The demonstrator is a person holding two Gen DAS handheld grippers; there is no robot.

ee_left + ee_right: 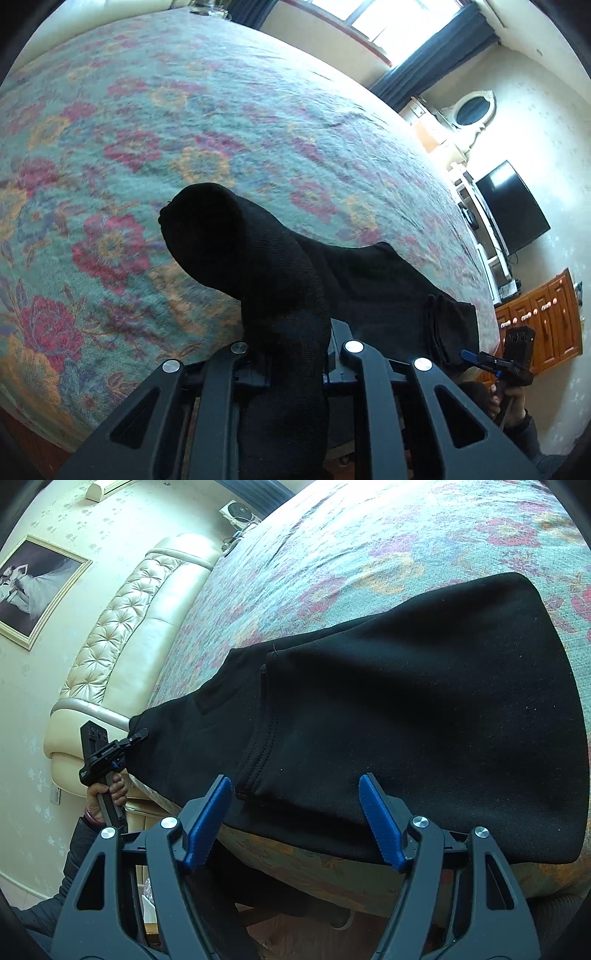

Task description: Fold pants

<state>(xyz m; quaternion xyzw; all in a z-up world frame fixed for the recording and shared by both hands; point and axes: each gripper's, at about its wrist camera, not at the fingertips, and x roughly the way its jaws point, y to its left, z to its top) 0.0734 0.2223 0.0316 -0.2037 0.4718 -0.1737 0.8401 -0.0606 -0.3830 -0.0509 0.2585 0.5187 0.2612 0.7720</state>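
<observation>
Left wrist view: the left tool (pixel 291 369) is pinching a bunch of the black pants (pixel 369 280), lifting it off the floral bedspread (pixel 184 110) while the rest is lying at the bed's near edge. The right tool (pixel 480 360) is showing small at the garment's far end.

Right wrist view: the right tool (pixel 295 819) is hovering with its blue pads (pixel 380 823) spread apart, just short of the pants (pixel 424 709), gripping nothing. In my judgement a fold is being set up; next, the spread tool needs to be closing on that near hem.
</observation>
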